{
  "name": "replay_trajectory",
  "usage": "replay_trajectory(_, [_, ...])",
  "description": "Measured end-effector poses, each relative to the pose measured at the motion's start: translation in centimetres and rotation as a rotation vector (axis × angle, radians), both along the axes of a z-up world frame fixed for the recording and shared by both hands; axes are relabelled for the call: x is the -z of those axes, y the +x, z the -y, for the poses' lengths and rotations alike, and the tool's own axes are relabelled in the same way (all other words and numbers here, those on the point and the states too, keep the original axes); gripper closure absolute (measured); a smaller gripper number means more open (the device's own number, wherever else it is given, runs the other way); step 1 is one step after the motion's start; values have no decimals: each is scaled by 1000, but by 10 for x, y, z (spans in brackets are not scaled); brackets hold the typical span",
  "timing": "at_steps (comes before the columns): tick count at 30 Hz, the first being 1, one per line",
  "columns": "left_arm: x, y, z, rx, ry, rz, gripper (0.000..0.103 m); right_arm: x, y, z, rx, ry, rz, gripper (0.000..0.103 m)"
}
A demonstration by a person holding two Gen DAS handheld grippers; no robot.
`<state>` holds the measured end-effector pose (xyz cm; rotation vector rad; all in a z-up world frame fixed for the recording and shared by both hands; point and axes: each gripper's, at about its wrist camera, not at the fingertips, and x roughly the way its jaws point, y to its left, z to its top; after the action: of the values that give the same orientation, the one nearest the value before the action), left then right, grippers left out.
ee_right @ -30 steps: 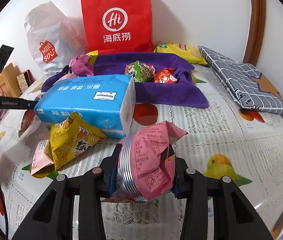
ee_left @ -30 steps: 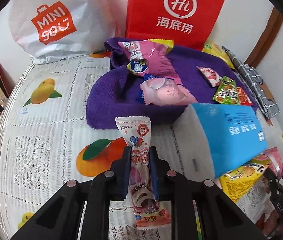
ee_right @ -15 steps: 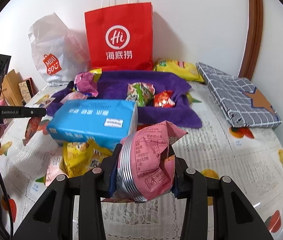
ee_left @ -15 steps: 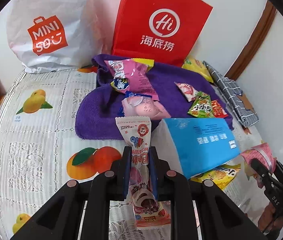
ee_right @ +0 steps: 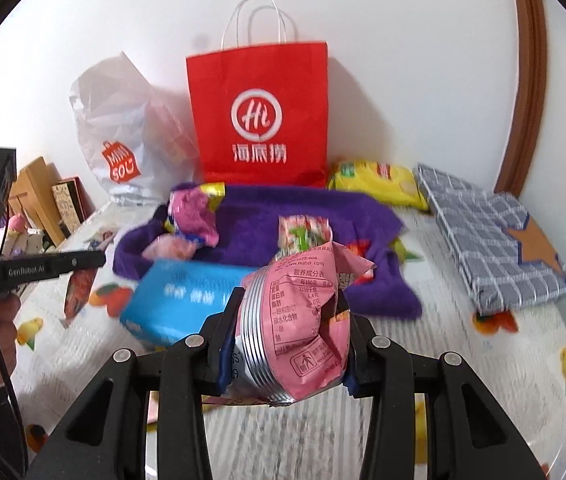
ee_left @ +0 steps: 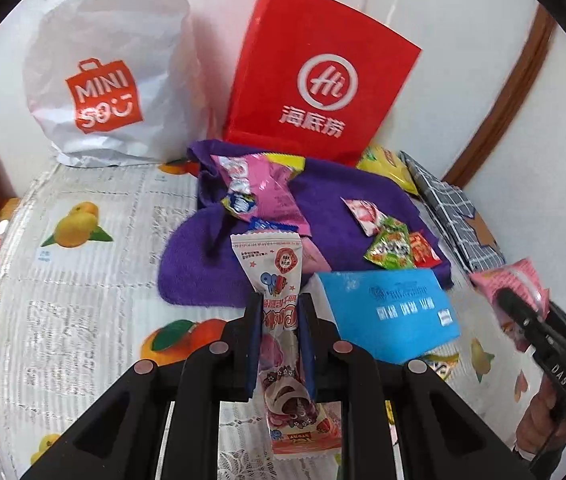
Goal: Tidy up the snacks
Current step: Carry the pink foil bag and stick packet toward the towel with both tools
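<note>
Mid-carry, the left gripper point(ee_left: 279, 344) pinches a slim white snack packet point(ee_left: 279, 308) and the right gripper point(ee_right: 287, 344) clamps a pink pouch point(ee_right: 299, 320), both above the table, next needing release onto the purple towel point(ee_left: 347, 216)

Black plastic left gripper point(ee_left: 280, 344) and right gripper point(ee_right: 288, 338), silver screws, blue-lined jaws, "GenRobot.AI" lettering.

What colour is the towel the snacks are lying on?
Purple. The towel shows best in the left wrist view.

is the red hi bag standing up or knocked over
Standing up: the red paper bag is upright against the wall behind the purple towel, white handles on top.
</note>
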<state>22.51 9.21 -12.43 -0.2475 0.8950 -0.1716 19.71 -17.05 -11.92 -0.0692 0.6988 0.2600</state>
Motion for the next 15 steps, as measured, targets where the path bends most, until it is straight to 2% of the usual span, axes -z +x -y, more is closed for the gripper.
replay_trajectory(8, [-38,11,2,-43,47,50,86,-27,46,-14,-41,16,67,62])
replay_trajectory(12, [-51,27,11,-47,53,72,86,-31,69,-20,-68,15,82,62])
replay_trajectory(15, [-49,40,16,-58,36,84,86,-23,88,-18,-69,10,85,62])
